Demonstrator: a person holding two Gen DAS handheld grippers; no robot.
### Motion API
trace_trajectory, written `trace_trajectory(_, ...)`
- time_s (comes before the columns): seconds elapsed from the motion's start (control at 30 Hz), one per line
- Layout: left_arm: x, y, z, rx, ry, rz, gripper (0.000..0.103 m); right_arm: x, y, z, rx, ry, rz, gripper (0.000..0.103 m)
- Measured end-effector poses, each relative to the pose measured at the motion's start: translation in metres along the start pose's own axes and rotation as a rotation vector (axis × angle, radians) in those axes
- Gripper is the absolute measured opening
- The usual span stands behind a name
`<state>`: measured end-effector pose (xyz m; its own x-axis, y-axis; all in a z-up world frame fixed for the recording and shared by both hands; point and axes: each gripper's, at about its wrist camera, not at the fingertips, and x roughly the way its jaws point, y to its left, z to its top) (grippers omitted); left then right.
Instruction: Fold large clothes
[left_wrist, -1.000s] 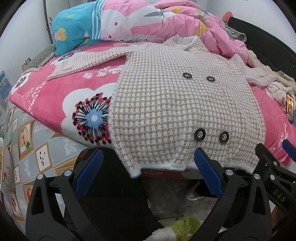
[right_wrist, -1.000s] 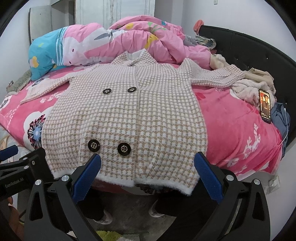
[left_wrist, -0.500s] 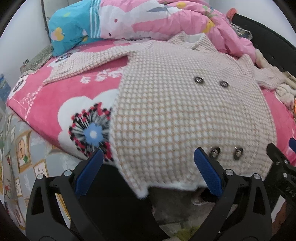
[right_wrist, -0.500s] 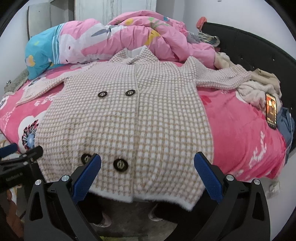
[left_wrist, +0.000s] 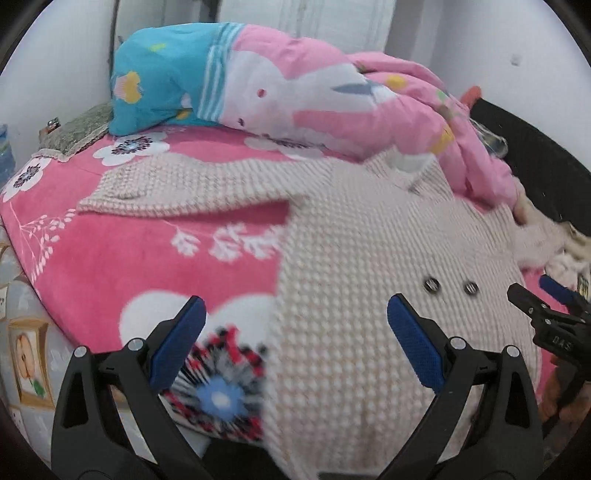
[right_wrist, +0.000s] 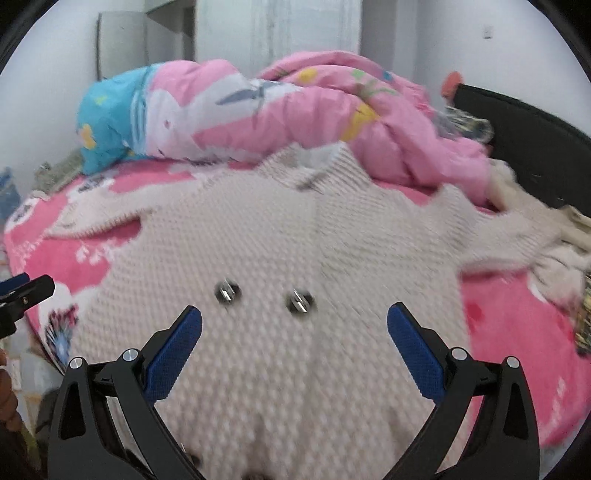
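A beige-and-white checked knit coat (left_wrist: 369, 258) with dark buttons lies flat, front up, on a pink flowered bed; it also shows in the right wrist view (right_wrist: 295, 266). Its left sleeve (left_wrist: 192, 188) stretches out to the left, its right sleeve (right_wrist: 517, 229) to the right. My left gripper (left_wrist: 295, 332) is open and empty above the coat's left side edge. My right gripper (right_wrist: 295, 332) is open and empty above the coat's middle, just below the upper pair of buttons (right_wrist: 264, 295). The coat's hem is hidden below both views. Both views are blurred.
A bunched pink and blue quilt (left_wrist: 295, 92) lies along the far side behind the coat's collar. A black headboard (right_wrist: 535, 136) stands at the right, with a heap of pale clothes (right_wrist: 569, 254) before it. The bed's near left corner (left_wrist: 22, 295) drops to a patterned sheet.
Both grippers have moved forward and up over the bed, from beyond the coat's hem to above its body. The lower buttons and hem have dropped out of view. Both stay open.
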<state>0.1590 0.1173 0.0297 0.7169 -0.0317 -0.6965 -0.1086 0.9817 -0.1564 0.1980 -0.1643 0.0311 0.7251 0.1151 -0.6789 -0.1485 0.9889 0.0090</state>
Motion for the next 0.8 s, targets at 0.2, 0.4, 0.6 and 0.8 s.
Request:
trace_trajectory(0.2, 0.022, 0.063, 0.035, -0.14, -0.022, 0.022, 0.095, 0.063, 0.004, 0.03, -0.009, 0.009, 0.03, 0.098)
trace_trajectory(0.4, 0.076, 0.151, 0.072, -0.352, 0.034, 0.15, 0.095, 0.107, 0.004, 0.034, -0.008, 0.084, 0.089, 0.098)
trace_trajectory(0.6, 0.146, 0.231, 0.09, -0.626, 0.143, 0.103, 0.095, 0.126, 0.011, 0.03, -0.044, 0.086, 0.101, 0.098)
trace_trajectory(0.8, 0.173, 0.273, 0.094, -0.754, 0.094, 0.156, 0.083, 0.132, 0.014, 0.026, -0.068, 0.094, 0.131, 0.098)
